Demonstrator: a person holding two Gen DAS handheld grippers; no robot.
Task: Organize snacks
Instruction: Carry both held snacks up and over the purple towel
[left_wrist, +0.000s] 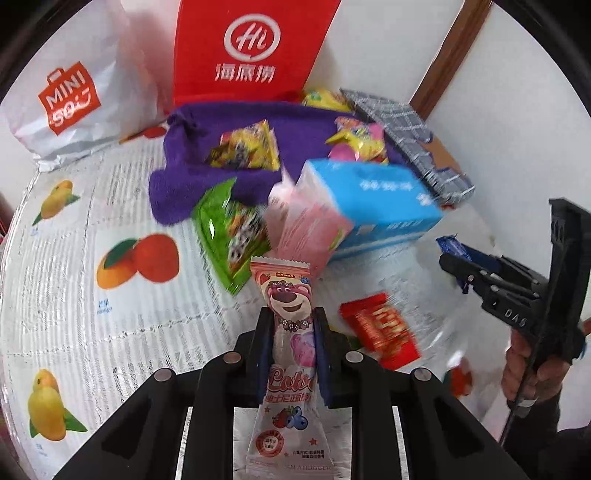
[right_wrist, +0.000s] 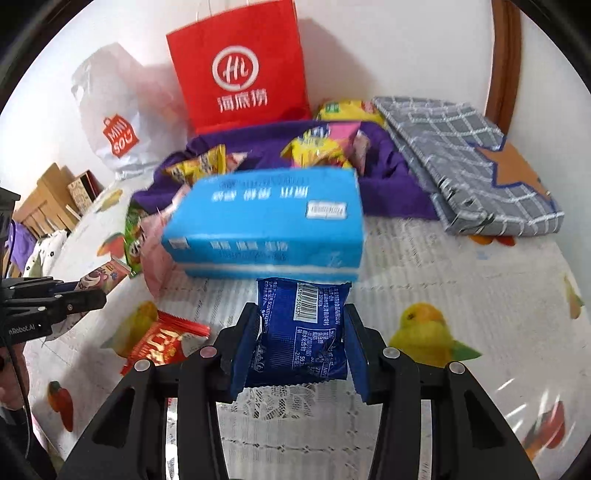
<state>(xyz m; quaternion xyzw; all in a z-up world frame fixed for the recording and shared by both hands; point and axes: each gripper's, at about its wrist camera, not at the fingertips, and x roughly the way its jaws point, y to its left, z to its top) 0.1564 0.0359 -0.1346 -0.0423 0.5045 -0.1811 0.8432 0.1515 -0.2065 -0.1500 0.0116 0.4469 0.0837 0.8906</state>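
Observation:
My left gripper (left_wrist: 291, 321) is shut on a pink Lotso bear snack packet (left_wrist: 290, 332), held above the table; it also shows at the left of the right wrist view (right_wrist: 103, 278). My right gripper (right_wrist: 301, 317) is shut on a dark blue snack packet (right_wrist: 303, 328) with a barcode; it shows at the right of the left wrist view (left_wrist: 452, 249). A red snack packet (left_wrist: 380, 332) (right_wrist: 166, 339) lies on the tablecloth between the grippers. A green packet (left_wrist: 229, 236) and a pink packet (left_wrist: 306, 225) lie beside a blue box (left_wrist: 369, 199) (right_wrist: 266, 225).
A purple cloth (left_wrist: 229, 155) (right_wrist: 388, 177) holds yellow snack packets (left_wrist: 247, 147) (right_wrist: 317, 147). A red paper bag (left_wrist: 251, 48) (right_wrist: 240, 70) and a white Miniso bag (left_wrist: 70, 92) (right_wrist: 118, 110) stand against the back wall. A grey checked folded cloth (right_wrist: 461, 158) lies at the right.

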